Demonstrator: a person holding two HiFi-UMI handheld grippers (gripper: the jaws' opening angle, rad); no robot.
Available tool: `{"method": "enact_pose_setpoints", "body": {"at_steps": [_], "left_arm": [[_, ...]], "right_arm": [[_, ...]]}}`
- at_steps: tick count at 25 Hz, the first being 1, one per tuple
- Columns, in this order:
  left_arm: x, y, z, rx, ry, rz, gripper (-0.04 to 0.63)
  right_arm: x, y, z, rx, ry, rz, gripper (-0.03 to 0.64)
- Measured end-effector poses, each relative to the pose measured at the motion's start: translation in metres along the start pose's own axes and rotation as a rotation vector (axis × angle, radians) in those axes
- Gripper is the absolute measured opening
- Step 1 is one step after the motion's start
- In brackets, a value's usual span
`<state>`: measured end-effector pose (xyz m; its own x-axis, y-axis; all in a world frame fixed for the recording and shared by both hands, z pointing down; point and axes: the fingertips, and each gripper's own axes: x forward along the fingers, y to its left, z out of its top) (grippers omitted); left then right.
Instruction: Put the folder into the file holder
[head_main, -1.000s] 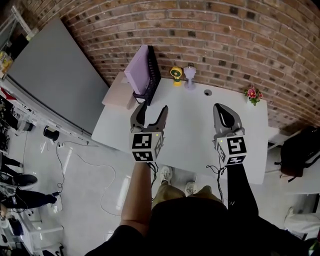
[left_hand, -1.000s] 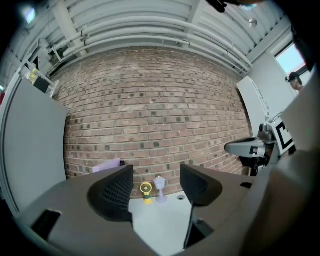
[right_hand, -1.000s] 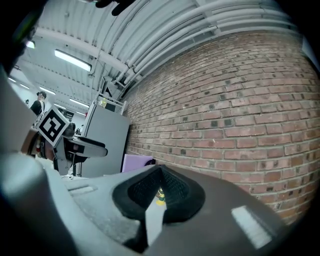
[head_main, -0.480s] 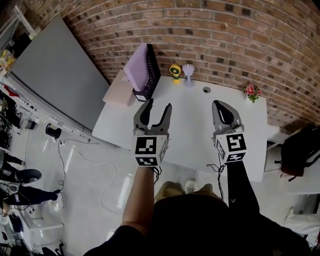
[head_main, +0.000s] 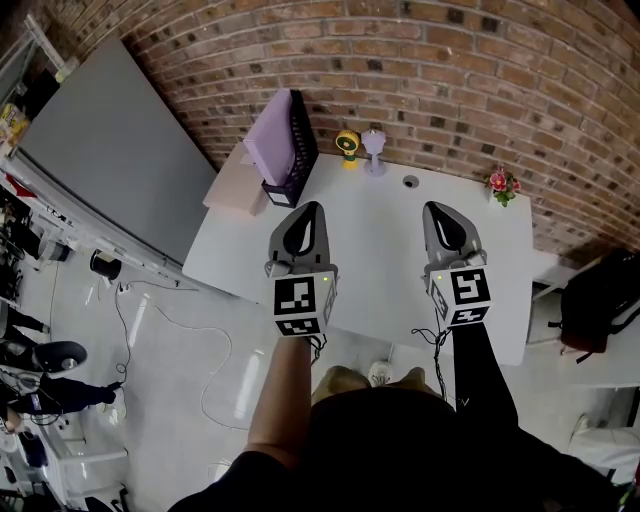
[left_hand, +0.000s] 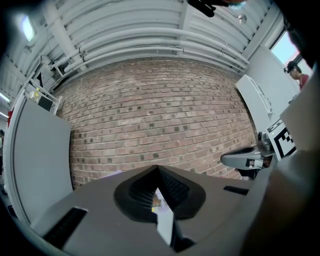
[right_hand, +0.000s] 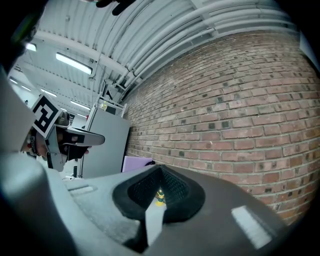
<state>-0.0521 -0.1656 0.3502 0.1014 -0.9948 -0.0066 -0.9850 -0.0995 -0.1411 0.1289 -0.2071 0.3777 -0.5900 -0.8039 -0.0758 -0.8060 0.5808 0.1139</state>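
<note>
I see the purple folder (head_main: 272, 140) standing in the black file holder (head_main: 303, 150) at the far left corner of the white table (head_main: 380, 250). Nearer me, my left gripper (head_main: 308, 212) hovers over the table, its jaws just closed together on nothing. To its right, my right gripper (head_main: 437, 212) is likewise pressed together and empty.
</note>
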Motion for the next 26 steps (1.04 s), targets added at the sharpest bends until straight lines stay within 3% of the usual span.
{"method": "enact_pose_setpoints", "body": {"at_steps": [26], "left_arm": [[0.0051,0.0022,-0.0019,-0.014,-0.001,-0.036,0.008]], "right_arm": [[0.0016,0.0061,0.0038,-0.031,0.018,0.003,0.0]]}}
